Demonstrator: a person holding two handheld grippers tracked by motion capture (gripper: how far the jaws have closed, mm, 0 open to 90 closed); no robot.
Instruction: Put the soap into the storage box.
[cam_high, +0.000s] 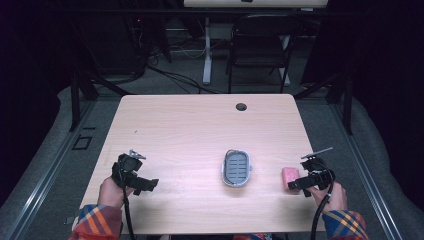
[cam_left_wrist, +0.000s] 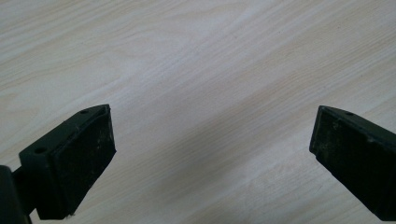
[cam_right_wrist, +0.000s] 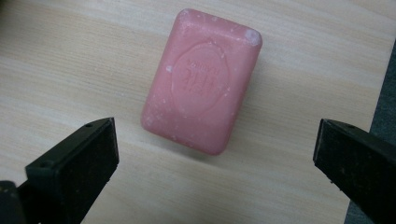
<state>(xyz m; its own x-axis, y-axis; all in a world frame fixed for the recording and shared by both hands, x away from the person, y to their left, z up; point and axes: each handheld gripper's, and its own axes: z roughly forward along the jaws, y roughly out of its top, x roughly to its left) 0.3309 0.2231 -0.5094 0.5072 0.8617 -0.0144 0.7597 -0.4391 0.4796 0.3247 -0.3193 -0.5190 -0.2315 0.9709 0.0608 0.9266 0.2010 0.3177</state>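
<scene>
The person wears long sleeves in a bright plaid — orange, red, blue and a little yellow — one cuff at the left wrist (cam_high: 98, 222), one at the right (cam_high: 345, 224). Each hand grips a black hand-held gripper: the left hand-held gripper (cam_high: 150, 184) and the right hand-held gripper (cam_high: 292, 185) are blocky, matte assemblies, each topped by a thin grey plate. A black cable trails from each toward the person. Seen close, the jaws are thick black wedges — scuffed, dusty pads with small round screw holes near the tips.
</scene>
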